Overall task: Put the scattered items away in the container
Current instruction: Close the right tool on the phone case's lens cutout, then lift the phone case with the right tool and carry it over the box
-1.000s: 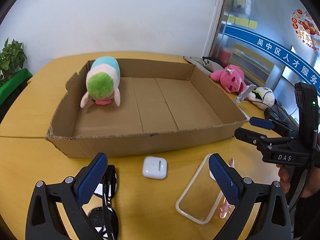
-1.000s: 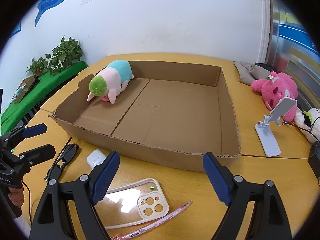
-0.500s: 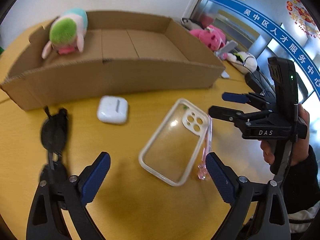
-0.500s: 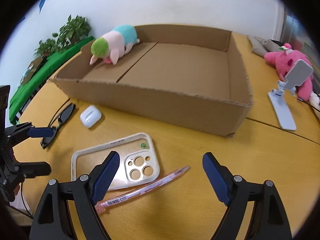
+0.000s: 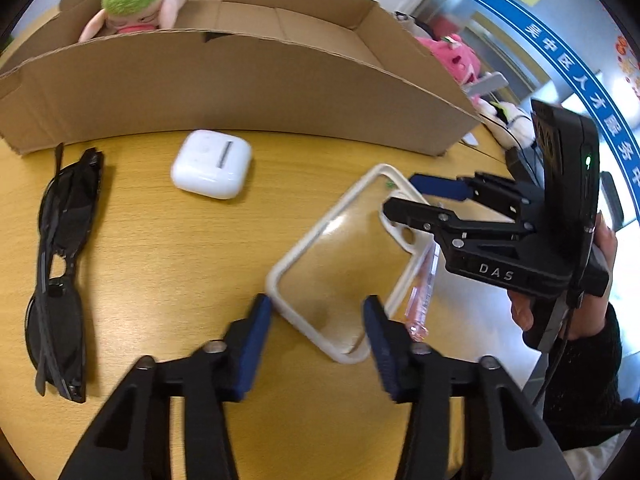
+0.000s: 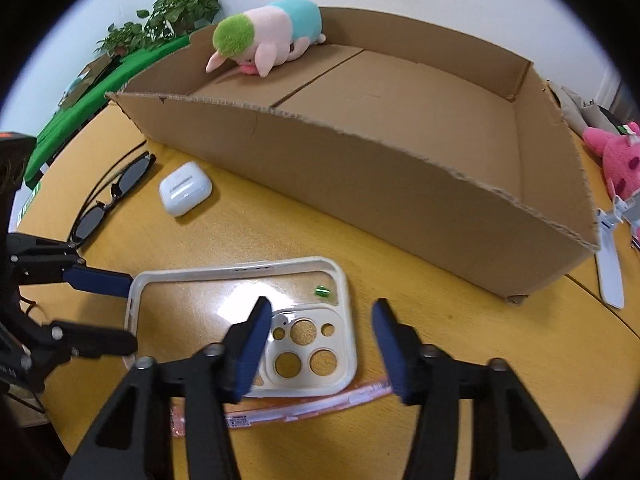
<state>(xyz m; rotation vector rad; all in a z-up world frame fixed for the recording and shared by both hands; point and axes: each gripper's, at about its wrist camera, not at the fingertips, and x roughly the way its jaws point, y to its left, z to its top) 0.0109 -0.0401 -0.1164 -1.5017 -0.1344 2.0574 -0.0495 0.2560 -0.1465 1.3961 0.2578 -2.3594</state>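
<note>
Phone case (image 6: 240,316): flat on table, lower centre. Left gripper (image 5: 316,336) and right gripper (image 6: 320,340): jaws closing, straddling opposite ends, not yet gripping. Cardboard box (image 6: 400,184): across upper frame.

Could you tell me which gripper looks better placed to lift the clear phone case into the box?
Left, probably. The left gripper has the phone case's short end between its closing fingers; the right gripper straddles only the camera corner, over the pink pen.
</note>
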